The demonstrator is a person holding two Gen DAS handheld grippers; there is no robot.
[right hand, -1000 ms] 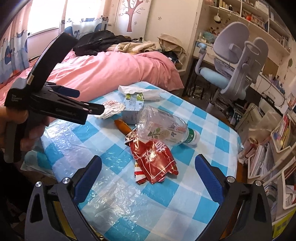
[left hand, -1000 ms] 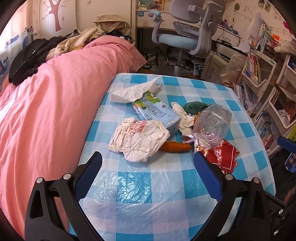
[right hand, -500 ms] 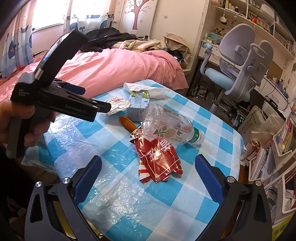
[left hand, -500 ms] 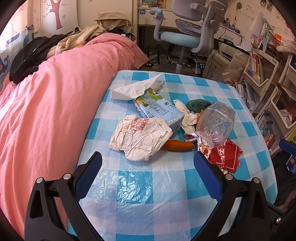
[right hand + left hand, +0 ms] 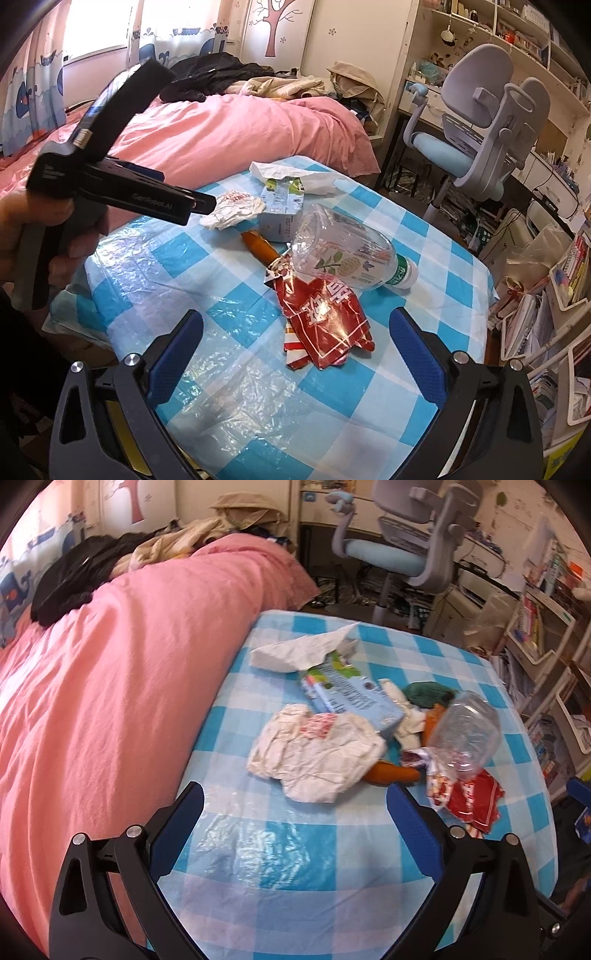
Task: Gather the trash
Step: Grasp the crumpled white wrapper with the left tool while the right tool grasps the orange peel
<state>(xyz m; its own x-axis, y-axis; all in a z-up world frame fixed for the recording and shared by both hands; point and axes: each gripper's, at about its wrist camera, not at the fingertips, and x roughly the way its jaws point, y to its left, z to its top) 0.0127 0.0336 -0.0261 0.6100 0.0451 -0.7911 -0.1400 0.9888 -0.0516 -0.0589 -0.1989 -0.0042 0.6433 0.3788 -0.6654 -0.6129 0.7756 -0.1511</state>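
Observation:
Trash lies in a heap on the blue-checked table [image 5: 288, 849]: a crumpled white wrapper [image 5: 317, 753], a blue carton [image 5: 351, 698], a white tissue [image 5: 303, 651], an orange sausage-like stick [image 5: 391, 773], a clear plastic bottle [image 5: 343, 256] on its side and a red foil packet [image 5: 325, 321]. My left gripper [image 5: 295, 812] hovers open just short of the white wrapper. My right gripper [image 5: 295, 339] is open above the table with the red packet between and ahead of its fingers. In the right wrist view a hand holds the left gripper's body [image 5: 122, 192] at the left.
A pink duvet [image 5: 110, 672] covers the bed that borders the table's left side. A grey-blue office chair [image 5: 480, 147] stands beyond the table. Shelves of books [image 5: 554, 295] crowd the right side. Clear plastic sheeting covers the tablecloth.
Both grippers have crept forward toward the trash heap, so the wrapper and red packet look a little nearer. Their jaws stay open and nothing on the table has shifted.

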